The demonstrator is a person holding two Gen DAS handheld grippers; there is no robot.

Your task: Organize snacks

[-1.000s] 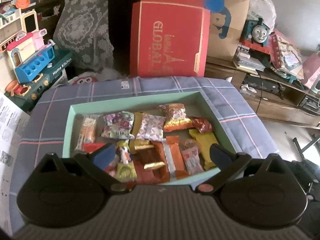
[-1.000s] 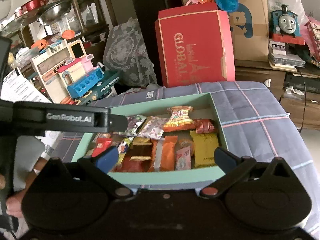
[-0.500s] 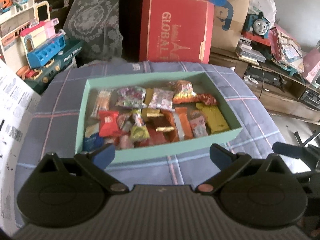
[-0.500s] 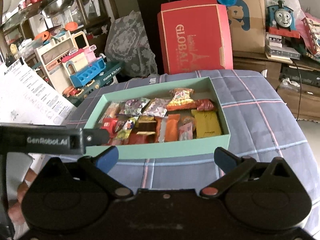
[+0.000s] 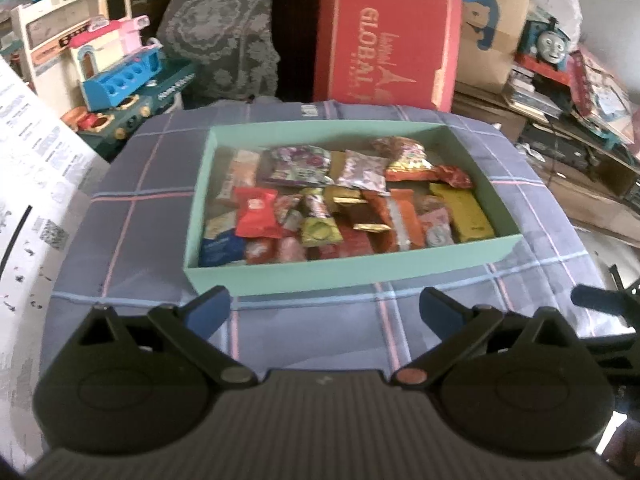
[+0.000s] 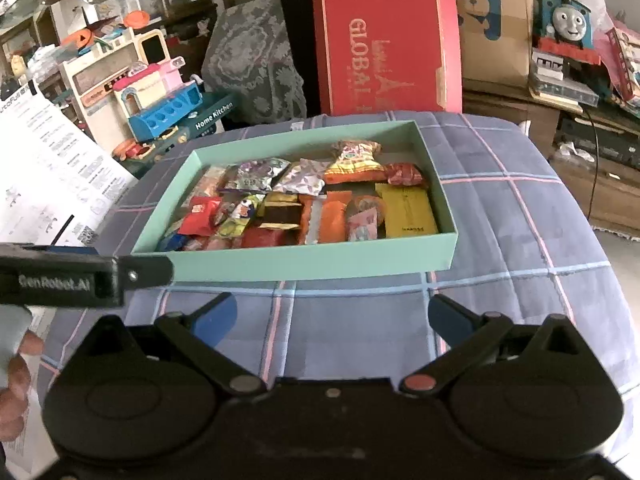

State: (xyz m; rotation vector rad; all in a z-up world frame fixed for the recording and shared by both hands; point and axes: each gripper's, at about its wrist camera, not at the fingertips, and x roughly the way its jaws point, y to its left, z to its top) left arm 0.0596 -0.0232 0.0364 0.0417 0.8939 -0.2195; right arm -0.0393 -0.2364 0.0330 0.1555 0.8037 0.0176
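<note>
Dim indoor light, perhaps from the right, soft motion blur, fisheye bending and dark vignette at edges

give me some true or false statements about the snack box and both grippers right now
1. The shallow mint-green cardboard box holds mixed wrapped snacks. True.
2. The left hand-held gripper is shut on a snack. False: it is open and empty, short of the box.
3. The flat yellow packet lies at the box's right end. True.
4. The box sits on bare wood. False: it rests on a blue-grey checked cloth.
5. The right hand-held gripper is open. True.
6. The tall red gift box lies inside the green box. False: it stands behind it.
</note>
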